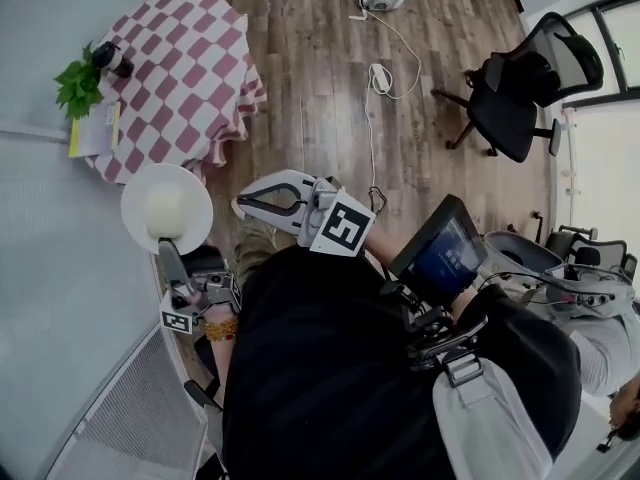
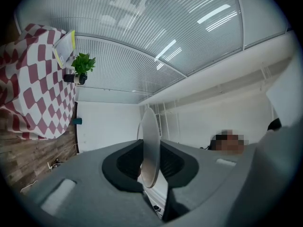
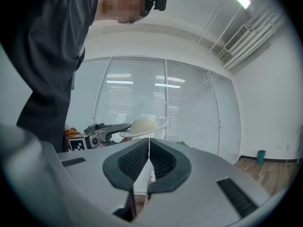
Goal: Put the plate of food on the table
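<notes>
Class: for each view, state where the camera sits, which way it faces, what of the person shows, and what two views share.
Head view: on the head, facing steeply down; torso, left gripper, right gripper show.
Left gripper view: on the left gripper, facing glass wall and checkered table; jaws shut on plate.
Right gripper view: on the right gripper, facing glass panels; shut jaws, torso show.
Shared: the plate.

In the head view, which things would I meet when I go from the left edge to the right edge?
plant → plate → right tongs → chair
</notes>
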